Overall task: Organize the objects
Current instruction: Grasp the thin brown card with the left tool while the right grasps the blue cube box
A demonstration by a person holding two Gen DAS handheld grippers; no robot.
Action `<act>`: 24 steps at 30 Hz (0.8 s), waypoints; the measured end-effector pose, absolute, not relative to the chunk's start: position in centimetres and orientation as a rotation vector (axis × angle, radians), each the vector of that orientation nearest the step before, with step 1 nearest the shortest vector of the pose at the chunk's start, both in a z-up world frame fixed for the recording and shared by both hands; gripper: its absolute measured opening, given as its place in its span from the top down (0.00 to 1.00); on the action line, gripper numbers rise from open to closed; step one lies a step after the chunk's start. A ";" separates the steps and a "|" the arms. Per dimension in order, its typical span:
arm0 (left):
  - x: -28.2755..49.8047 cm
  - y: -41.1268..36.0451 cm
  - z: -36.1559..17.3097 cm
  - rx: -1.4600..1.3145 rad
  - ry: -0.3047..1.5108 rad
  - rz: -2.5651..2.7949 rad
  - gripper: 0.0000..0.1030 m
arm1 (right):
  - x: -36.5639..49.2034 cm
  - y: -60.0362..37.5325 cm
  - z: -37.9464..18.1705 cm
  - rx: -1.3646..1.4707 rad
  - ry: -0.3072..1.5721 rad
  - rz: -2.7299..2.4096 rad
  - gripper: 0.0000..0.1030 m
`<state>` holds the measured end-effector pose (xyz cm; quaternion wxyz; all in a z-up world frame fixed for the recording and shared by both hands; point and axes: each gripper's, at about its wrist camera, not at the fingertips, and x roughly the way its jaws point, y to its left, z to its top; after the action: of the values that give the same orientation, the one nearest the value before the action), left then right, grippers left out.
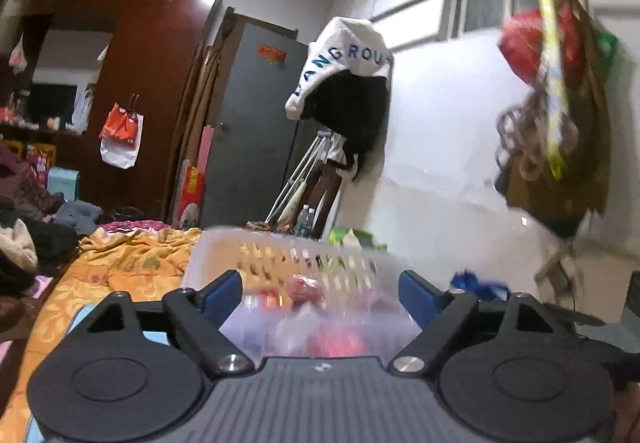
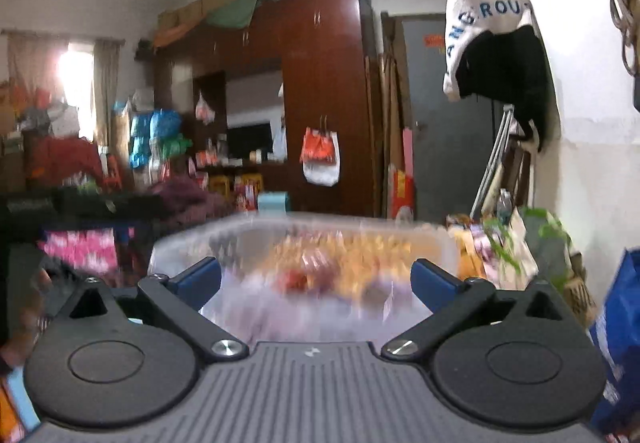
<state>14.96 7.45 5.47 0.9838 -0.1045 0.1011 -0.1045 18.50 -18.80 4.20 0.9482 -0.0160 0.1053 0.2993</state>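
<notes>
Your left tongs [image 1: 322, 293] stand wide apart and grip nothing; your right tongs [image 2: 316, 283] are open as wide and also empty. The clear plastic basket [image 1: 280, 255] sits just ahead of both, on the bed with the orange bedspread [image 1: 120, 263]. Small red and pink items [image 1: 306, 289] lie inside it, probably gathered there to stay together; blur hides what they are.

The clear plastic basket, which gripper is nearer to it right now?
Too close to call. The left gripper and right gripper each face the clear plastic basket with jaws open, touching nothing.
</notes>
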 end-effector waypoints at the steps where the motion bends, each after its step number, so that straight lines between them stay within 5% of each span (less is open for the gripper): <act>1: 13.9 6.8 4.8 -0.179 0.210 -0.212 0.15 | 17.7 -18.9 3.4 -0.049 0.214 0.614 0.00; 17: 12.7 1.1 -2.1 -0.061 0.367 -0.224 0.17 | 14.9 -22.0 -1.4 0.009 0.282 0.523 0.00; 21: 13.3 0.0 -2.7 -0.017 0.400 -0.230 0.50 | 15.2 -22.0 -1.4 0.011 0.276 0.510 0.00; 24: 13.1 0.2 -2.8 -0.023 0.391 -0.251 0.53 | 15.3 -21.6 -1.4 0.007 0.285 0.540 0.00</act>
<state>13.12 0.22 -2.83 0.9730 -0.0112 0.1939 -0.1243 15.29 -21.56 -1.41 0.9538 0.0033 0.1402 0.2657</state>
